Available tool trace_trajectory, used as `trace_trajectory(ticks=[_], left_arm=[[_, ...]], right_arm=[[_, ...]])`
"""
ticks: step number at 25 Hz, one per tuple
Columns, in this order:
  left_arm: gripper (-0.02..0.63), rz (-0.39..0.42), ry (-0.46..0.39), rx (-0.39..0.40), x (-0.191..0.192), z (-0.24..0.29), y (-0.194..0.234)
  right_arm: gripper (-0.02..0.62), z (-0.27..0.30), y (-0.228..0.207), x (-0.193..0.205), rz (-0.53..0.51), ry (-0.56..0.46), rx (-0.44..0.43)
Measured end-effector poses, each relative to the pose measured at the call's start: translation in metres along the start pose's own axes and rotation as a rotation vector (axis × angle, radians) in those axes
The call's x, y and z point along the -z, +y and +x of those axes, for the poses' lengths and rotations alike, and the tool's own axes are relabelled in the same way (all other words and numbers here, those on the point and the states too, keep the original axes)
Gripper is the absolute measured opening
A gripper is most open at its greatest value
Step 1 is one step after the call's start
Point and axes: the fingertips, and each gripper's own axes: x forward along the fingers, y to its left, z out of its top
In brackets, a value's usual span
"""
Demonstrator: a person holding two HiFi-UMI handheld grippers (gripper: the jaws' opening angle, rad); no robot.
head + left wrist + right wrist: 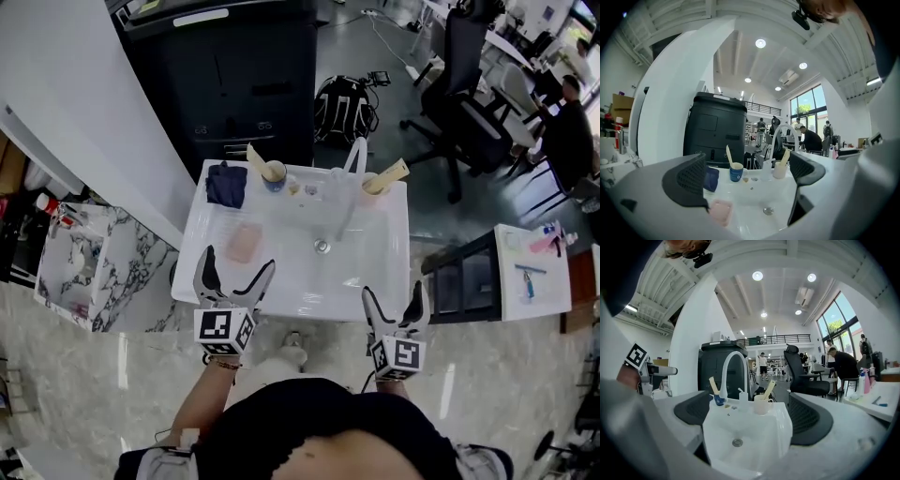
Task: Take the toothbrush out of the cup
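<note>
**Grippers.** The left gripper and the right gripper hang over the near rim of the white ceramic sink. Each gripper's own view shows its jaws spread wide with nothing between them.

**Task item.** Two candidates stand on the far ledge, well apart from both grippers.
- To the left of the white arched faucet is a blue cup. It holds a pale toothbrush whose handle leans up and to the far left.
- To the right of the faucet is a cream mug. It holds a yellowish toothbrush that leans out to the right.

The task sentence does not settle which cup is meant.

**Governing relation.** Both brushes lie straight ahead, across the basin. The left gripper is nearer the blue cup and the right gripper is nearer the cream mug. In my judgement the jaws should close across a handle's free upper end, then draw it out along its lean.

**Other contents.** A navy cloth lies on the far left ledge. A pink soap block lies in the left of the basin.
</note>
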Motion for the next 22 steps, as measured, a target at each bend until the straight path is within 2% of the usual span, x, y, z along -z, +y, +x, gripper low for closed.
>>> trace_trajectory(ticks=[4, 7, 10, 13, 18, 22], left_arm=[[0.531, -0.007, -0.013, -0.001, -0.003, 0.037, 0.013], [0.531, -0.046, -0.032, 0.008, -0.004, 0.060, 0.019], [0.531, -0.028, -0.041, 0.027, -0.004, 0.083, 0.021], [0.531, 0.002, -0.017, 0.006, 0.007, 0.105, 0.026], [0.529, -0.026, -0.008, 0.017, 0.016, 0.148, 0.035], [0.529, -0.024, 0.025, -0.004, 0.027, 0.183, 0.046]], right_arm=[[0.520, 0.020, -0.007, 0.000, -0.005, -0.010, 0.000], [0.520, 0.032, -0.014, 0.003, -0.001, -0.002, 0.009], [0.520, 0.047, -0.021, 0.003, 0.004, -0.009, 0.016], [0.520, 0.062, -0.027, 0.007, 0.010, -0.002, 0.018], [0.520, 0.098, -0.039, 0.004, 0.005, -0.017, -0.014], [0.520, 0.117, -0.050, 0.000, 0.003, -0.020, -0.022]])
